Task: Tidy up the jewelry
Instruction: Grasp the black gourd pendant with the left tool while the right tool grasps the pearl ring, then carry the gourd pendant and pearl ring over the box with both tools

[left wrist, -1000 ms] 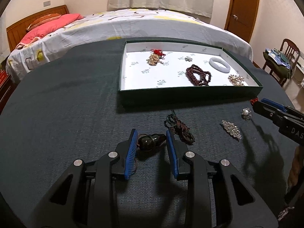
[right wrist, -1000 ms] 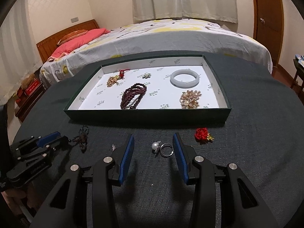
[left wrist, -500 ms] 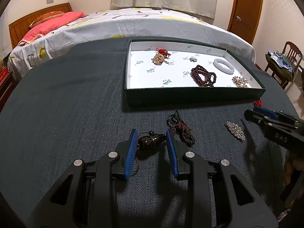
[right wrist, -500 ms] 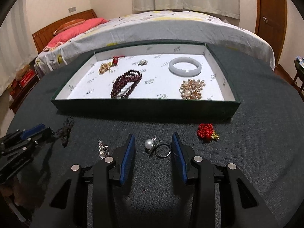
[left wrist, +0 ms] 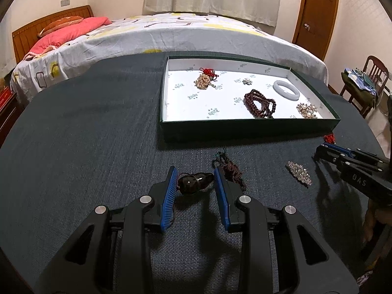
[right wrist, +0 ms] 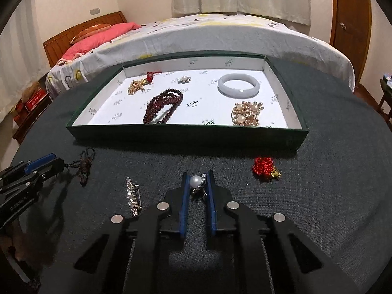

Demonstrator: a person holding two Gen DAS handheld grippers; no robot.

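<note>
Right gripper (right wrist: 197, 181) jaws just closed onto the white pearl ring (right wrist: 195, 181), now pinched between them, left gripper (left wrist: 195, 175) clamped on the dark glossy gourd-shaped pendant (left wrist: 193, 183), green shallow box with white lining (right wrist: 186, 136) farther ahead of both on the dark cloth.

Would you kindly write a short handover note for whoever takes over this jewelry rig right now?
Left claw: closed around the dark gourd pendant, its cord trailing on the dark tablecloth.
Right claw: jaws have just been closing and now pinch the pearl ring.
Done: gold charm, small brooch, red bead bracelet, jade bangle and pearl cluster brooch lie in the green tray.
Left: both held pieces, plus the rhinestone clip and red knot charm on the cloth, go into the tray.
</note>
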